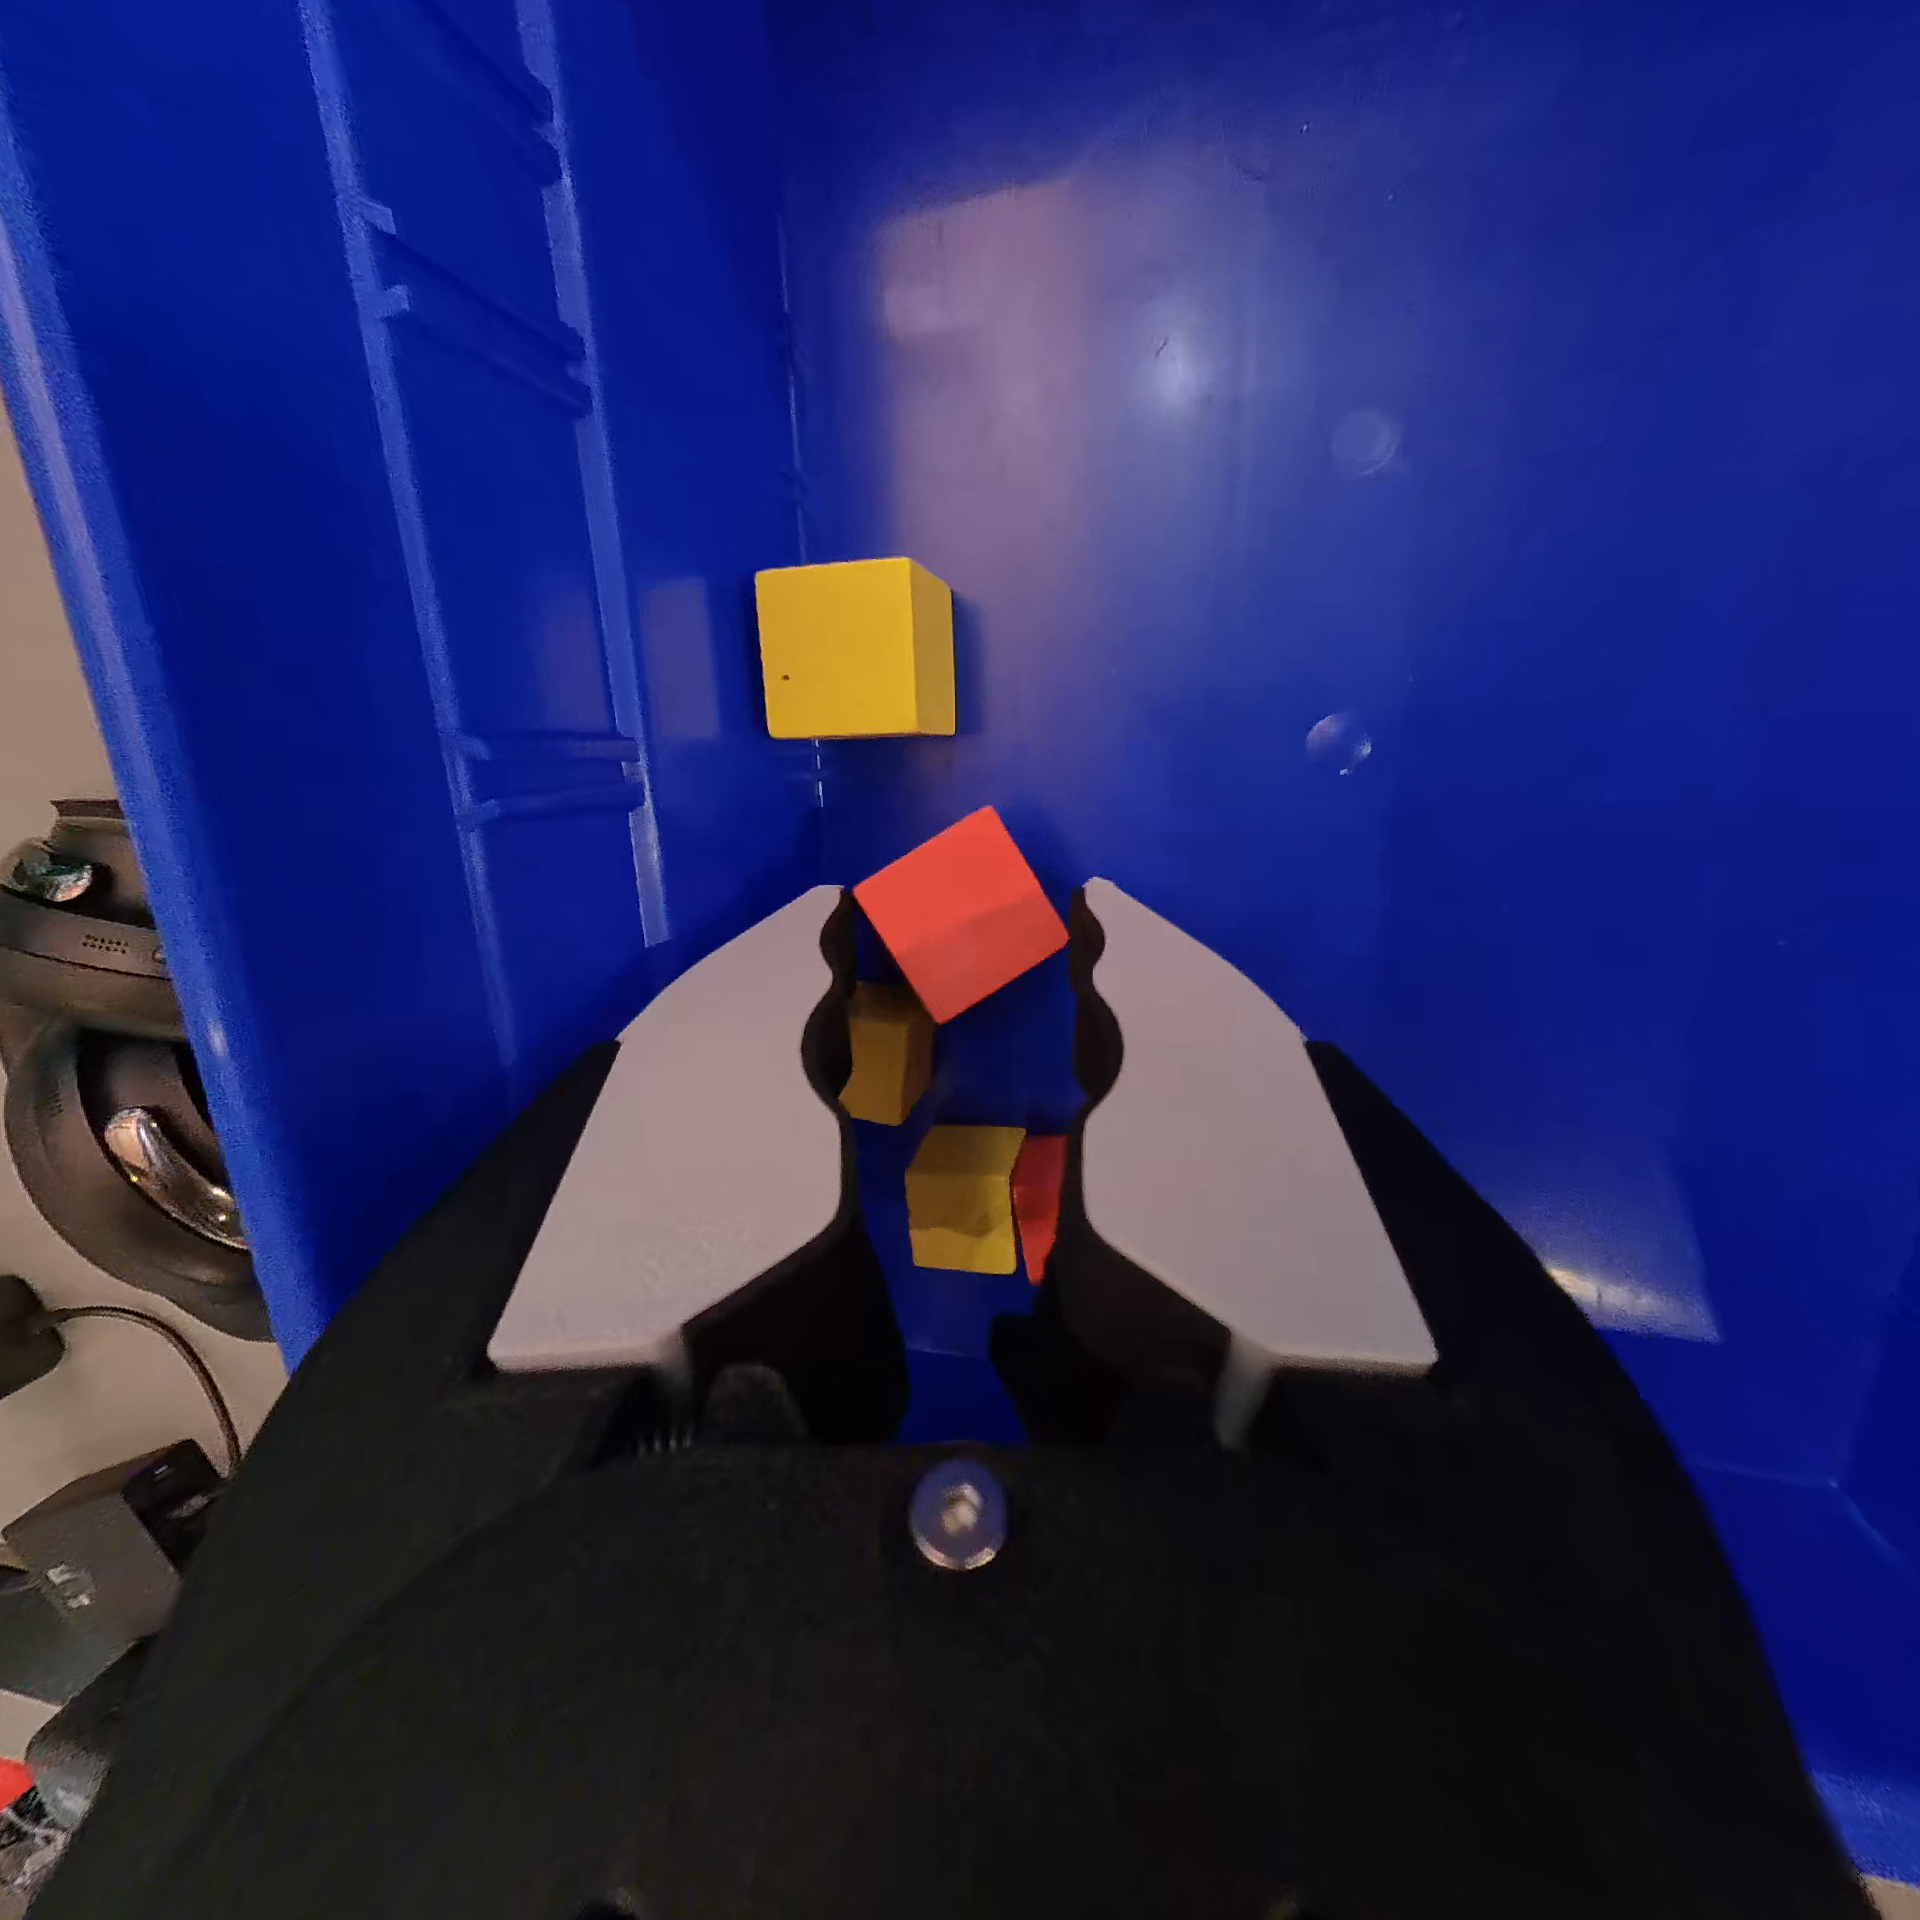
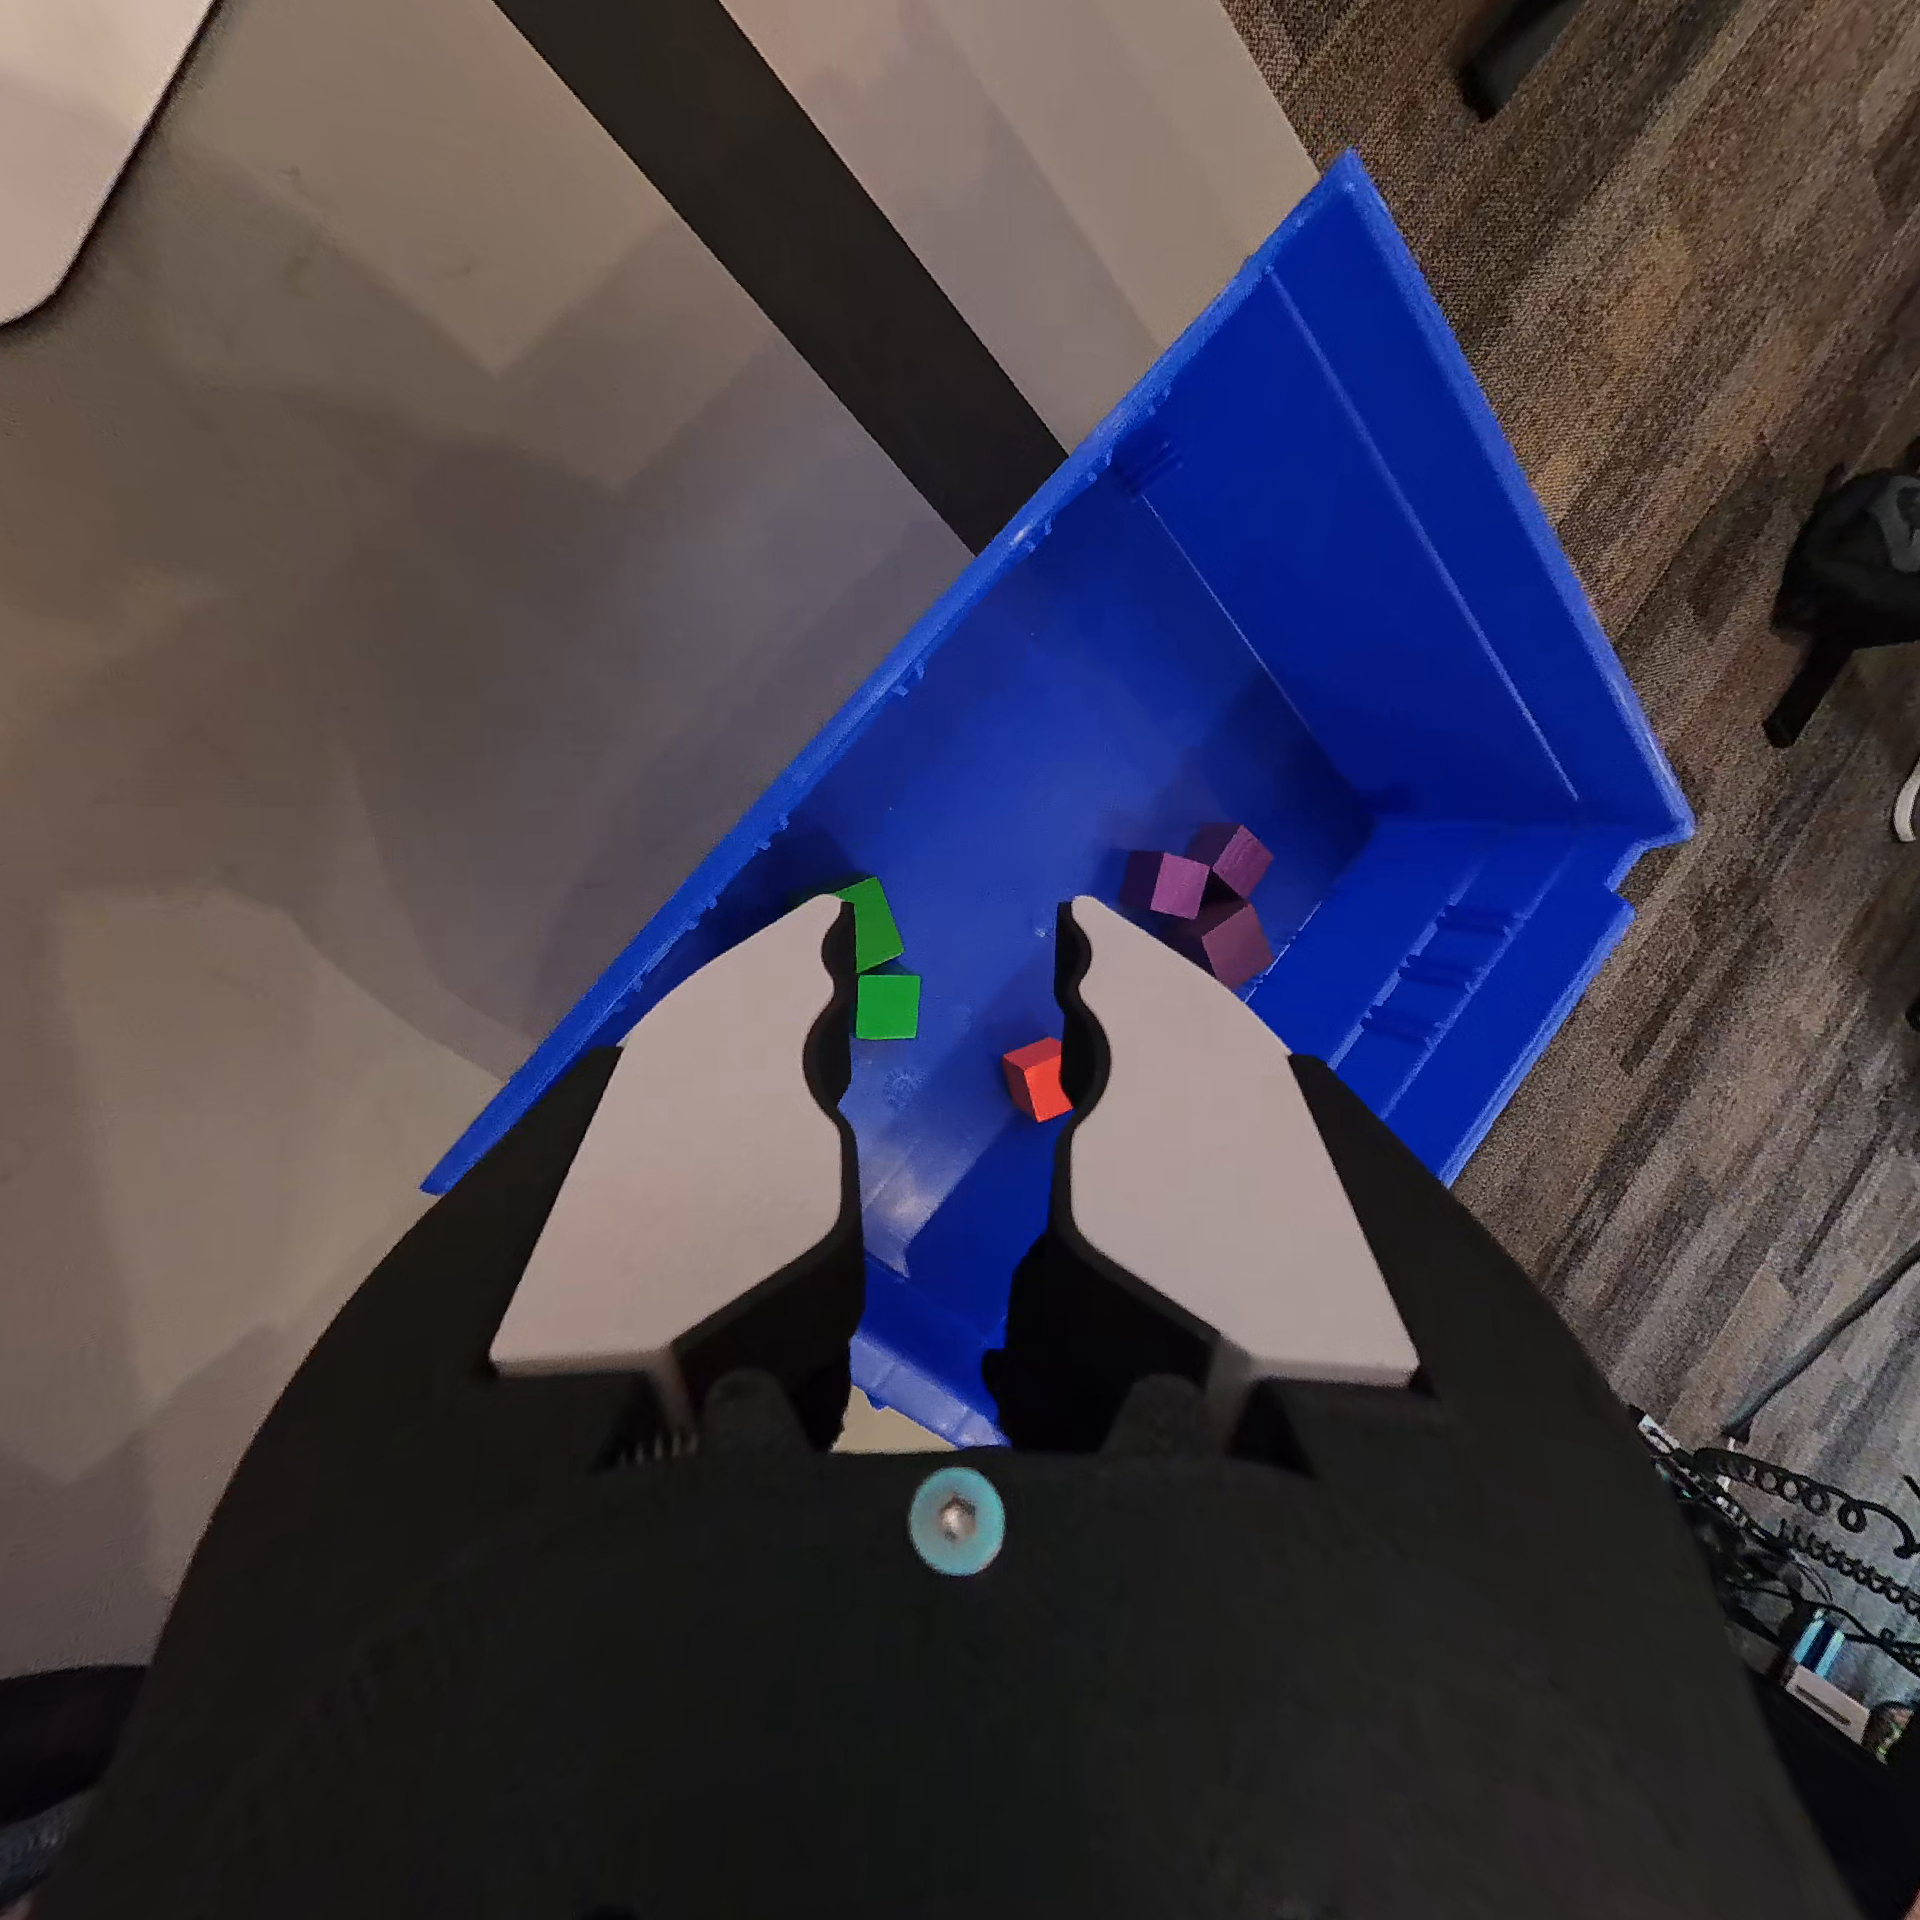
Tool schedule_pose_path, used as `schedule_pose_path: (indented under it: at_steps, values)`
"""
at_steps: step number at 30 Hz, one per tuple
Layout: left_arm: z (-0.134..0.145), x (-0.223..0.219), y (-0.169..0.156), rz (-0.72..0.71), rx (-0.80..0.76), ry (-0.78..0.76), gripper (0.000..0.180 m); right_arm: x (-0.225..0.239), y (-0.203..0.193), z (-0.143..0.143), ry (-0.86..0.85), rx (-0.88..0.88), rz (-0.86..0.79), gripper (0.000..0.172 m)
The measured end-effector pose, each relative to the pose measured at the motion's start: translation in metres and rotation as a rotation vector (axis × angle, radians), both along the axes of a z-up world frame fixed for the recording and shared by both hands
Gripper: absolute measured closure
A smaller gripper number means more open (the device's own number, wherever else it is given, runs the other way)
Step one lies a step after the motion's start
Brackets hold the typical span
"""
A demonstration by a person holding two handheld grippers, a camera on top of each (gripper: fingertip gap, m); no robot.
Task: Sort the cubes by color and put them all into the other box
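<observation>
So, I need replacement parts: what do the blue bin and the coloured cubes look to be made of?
The blue bin looks like moulded plastic with a glossy finish: its wall mirrors the room lights, and thin ribs are formed into its side. The yellow cube and red cube look like painted wood, though solid plastic is possible: flat, even, matte colour, crisp edges and no shine.

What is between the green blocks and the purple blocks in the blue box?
In the right wrist view, only bare blue box floor lies between the green blocks and the purple blocks. A red block sits nearer the camera, off that stretch.
</observation>
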State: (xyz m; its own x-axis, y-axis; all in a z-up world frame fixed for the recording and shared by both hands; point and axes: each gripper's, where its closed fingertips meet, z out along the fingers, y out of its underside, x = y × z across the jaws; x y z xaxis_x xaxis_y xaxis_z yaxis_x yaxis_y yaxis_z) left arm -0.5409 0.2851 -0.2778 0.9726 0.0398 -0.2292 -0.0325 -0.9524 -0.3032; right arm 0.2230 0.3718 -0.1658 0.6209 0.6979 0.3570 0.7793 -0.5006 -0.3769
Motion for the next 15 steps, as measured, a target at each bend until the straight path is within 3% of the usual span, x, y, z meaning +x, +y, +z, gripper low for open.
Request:
schedule_pose_path:
  at_steps: [3, 10, 15]
  values:
    - [0.002, -0.002, 0.003, 0.003, 0.018, 0.008, 0.151, -0.002, 0.0, 0.001, -0.001, 0.005, 0.008, 0.135]
    - [0.011, 0.0, 0.012, -0.018, 0.108, -0.03, 0.152, -0.006, -0.001, 0.004, 0.001, 0.018, 0.019, 0.135]
    - [0.048, 0.016, 0.022, -0.067, 0.282, -0.148, 0.152, -0.017, -0.001, 0.024, 0.058, 0.09, 0.056, 0.136]
